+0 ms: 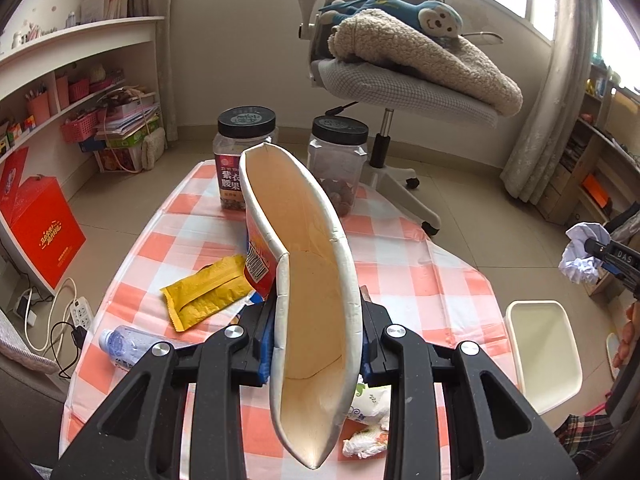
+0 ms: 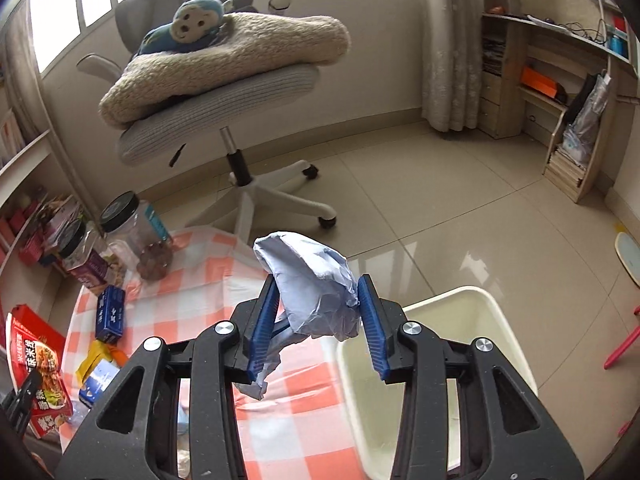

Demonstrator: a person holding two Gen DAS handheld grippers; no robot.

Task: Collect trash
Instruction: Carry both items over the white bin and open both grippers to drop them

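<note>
Jars point(image 1: 248, 152) and chair point(image 1: 400, 80) beyond table point(image 1: 400, 264)

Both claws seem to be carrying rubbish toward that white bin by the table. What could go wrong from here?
1. The crumpled paper sits between the right gripper pads high and loosely; it might slip out and land on the table or floor instead of the white bin.
2. The left gripper squeezes the paper cup flat; the cup could buckle further and twist free.
3. The long cup may sweep the two jars or the yellow wrapper.
</note>
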